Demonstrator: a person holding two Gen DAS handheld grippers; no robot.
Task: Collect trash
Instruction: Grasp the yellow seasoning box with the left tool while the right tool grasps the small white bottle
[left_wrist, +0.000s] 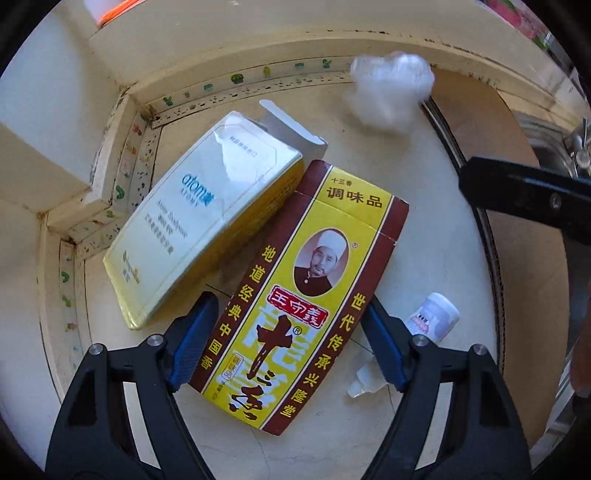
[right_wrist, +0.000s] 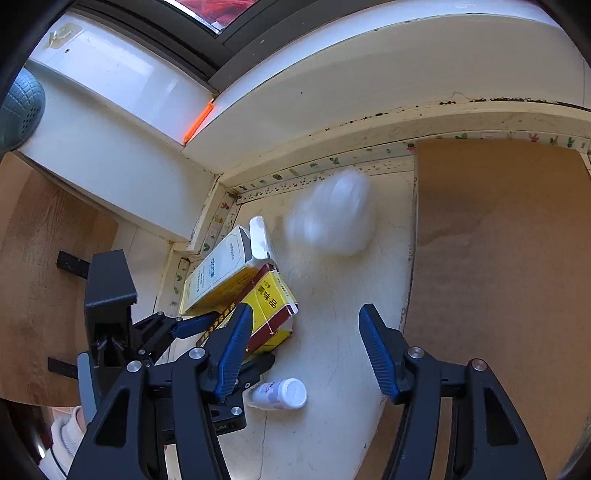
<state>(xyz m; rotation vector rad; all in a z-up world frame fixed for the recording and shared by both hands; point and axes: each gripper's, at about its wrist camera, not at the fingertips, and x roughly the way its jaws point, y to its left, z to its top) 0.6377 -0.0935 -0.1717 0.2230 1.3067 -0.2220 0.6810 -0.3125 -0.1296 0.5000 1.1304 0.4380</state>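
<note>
Glossy rectangular carton (left_wrist: 295, 295), crumpled white plastic (left_wrist: 391, 88)

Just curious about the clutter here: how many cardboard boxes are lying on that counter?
2. A white box lies near the corner; a yellow spice box lies touching it, between the left gripper's open fingers. Others may sit out of view.

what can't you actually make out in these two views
- White wad: motion-blurred in both views; material unclear.
- Small white bottle: label too small; in the left wrist view a fingertip of the left gripper partly covers it.
- Yellow seasoning box: in the right wrist view, partly hidden behind both grippers.
</note>
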